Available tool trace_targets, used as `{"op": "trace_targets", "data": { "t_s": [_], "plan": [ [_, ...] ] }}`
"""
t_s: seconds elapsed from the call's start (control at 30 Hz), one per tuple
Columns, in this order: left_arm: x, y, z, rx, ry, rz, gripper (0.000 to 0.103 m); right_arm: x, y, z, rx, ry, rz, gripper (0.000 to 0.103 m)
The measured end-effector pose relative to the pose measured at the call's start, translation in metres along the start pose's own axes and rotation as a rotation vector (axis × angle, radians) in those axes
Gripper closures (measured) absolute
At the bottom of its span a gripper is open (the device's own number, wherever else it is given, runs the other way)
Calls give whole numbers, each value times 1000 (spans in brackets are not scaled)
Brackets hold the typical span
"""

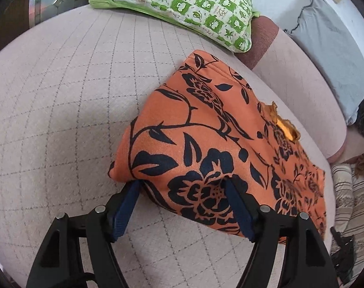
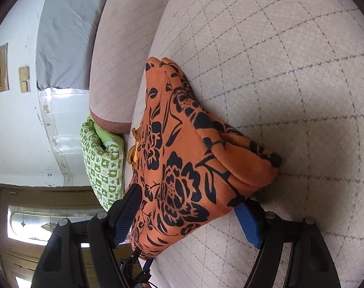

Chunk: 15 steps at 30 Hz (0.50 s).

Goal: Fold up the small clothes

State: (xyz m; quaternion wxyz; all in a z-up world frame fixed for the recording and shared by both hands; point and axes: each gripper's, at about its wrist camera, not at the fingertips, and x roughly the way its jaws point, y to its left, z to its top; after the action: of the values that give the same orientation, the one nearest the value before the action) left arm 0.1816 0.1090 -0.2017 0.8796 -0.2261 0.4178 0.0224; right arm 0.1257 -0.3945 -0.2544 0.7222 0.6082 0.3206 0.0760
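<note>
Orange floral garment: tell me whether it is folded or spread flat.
Folded. The orange floral garment lies on the sofa cushion as a thick bundle, with doubled layers and rounded fold edges showing at its side.

The left gripper (image 1: pixel 183 187) is showing two matte black plastic arms, each curving and widening toward the camera, with triangular cut-outs in the outer links. Round silver pivot pins are sitting on the joints, two on each side. Dark navy ribbed pads (image 1: pixel 237 210) are lining the inner faces of its fingers. The right gripper (image 2: pixel 189 204) is showing the same black linkage and silver pins; its pads (image 2: pixel 249 225) are appearing brighter blue on one side and darker navy on the other. Below the right gripper, thin black cabling is showing between the arms.
</note>
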Motion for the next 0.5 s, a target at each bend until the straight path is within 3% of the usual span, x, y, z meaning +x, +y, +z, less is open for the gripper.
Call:
{"op": "trace_targets", "data": {
  "t_s": [0.17,0.5],
  "plan": [
    [-1,-3,-2,17,-10,79,28,6,10,-1,-7,1,-30,25],
    [1,2,-1,28,-14,115,28,21,17,-6,-33,1,-68,24]
  ]
}}
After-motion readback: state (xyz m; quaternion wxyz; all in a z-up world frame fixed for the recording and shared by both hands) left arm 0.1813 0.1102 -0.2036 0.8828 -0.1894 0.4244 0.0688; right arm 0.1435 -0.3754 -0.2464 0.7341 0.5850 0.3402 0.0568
